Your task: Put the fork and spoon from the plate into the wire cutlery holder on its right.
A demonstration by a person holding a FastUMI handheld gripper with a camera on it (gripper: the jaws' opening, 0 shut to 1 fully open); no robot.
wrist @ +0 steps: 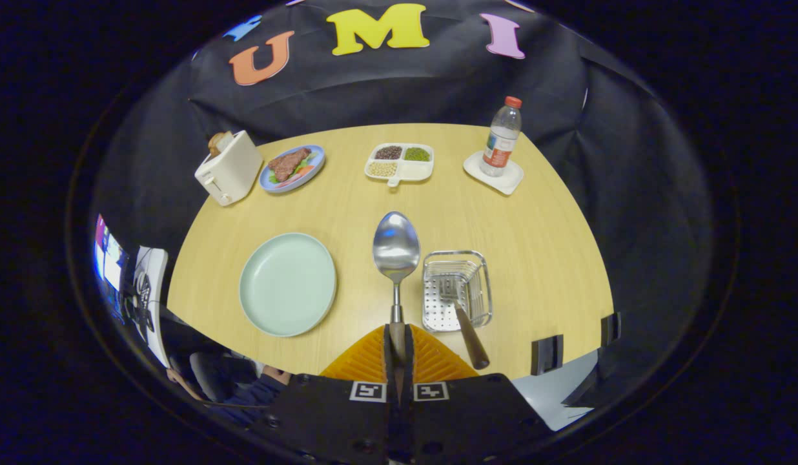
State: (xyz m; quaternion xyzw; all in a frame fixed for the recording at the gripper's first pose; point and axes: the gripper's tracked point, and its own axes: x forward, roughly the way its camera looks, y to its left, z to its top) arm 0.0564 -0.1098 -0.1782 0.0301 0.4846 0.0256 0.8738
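Over the round wooden table (541, 226), the gripper (397, 345) is held high, its 2 fingers clamped on the spoon (396, 248) handle, bowl pointing ahead between the empty plate (287, 284) and wire cutlery holder (456, 289), where the fork (462, 313) leans

The spoon (396, 248) is clamped by its handle between the fingers of the gripper (398, 345). The plate (287, 284) is seen left of them, the wire holder (456, 290), with the fork (462, 313) in it, right.
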